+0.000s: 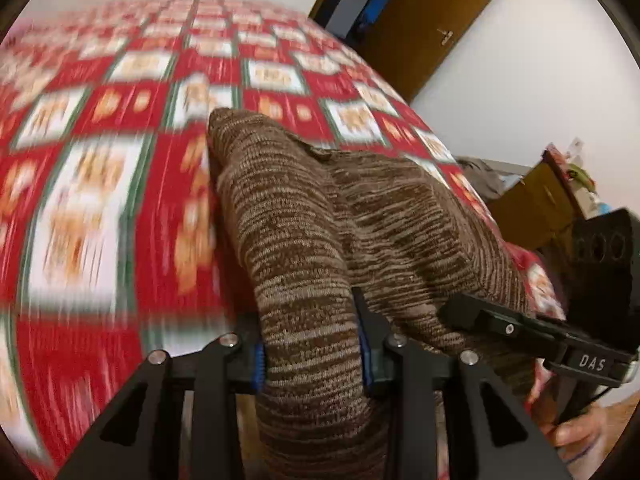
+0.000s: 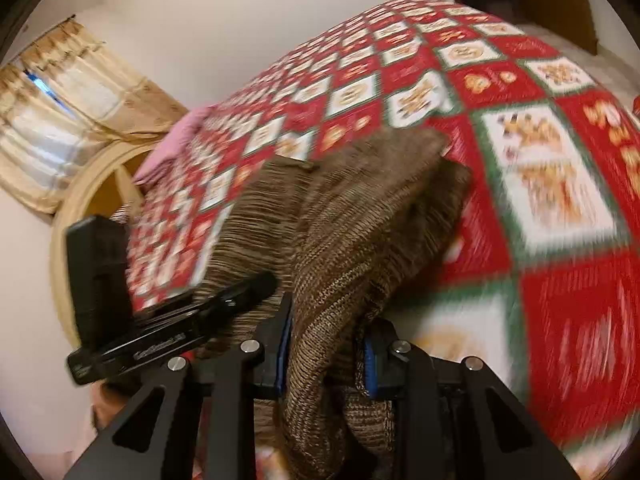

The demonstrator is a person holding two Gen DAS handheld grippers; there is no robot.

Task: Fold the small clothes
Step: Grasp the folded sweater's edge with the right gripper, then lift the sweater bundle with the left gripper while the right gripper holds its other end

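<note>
From my left wrist camera, my left hand-held gripper (image 1: 312,354) has its two blue-padded fingers closed onto a thick fold of the brown knitted garment (image 1: 320,216). The knit bulges up between the fingers and drapes forward and to the right, above the red, white and green patterned bedspread (image 1: 100,184), which is streaked with blur. To the right, my right hand-held gripper (image 1: 460,312) shows from the side with its tip against the same garment; my fingers (image 1: 572,436) wrap its handle at the lower right. Beyond the bed stands a brown door (image 1: 440,24) against a white wall.

From my right wrist camera, my right hand-held gripper (image 2: 326,356) is clamped on a bunched edge of the brown knitted garment (image 2: 360,216), the cloth hanging down between the blue pads and rising in a heap over the bedspread (image 2: 520,152). At the left, my left hand-held gripper (image 2: 264,280) reaches in sideways, its tip at the garment's near edge. Farther back I see a pink cloth (image 2: 176,140) at the bed's far corner and pale yellow curtains (image 2: 60,112).
</note>
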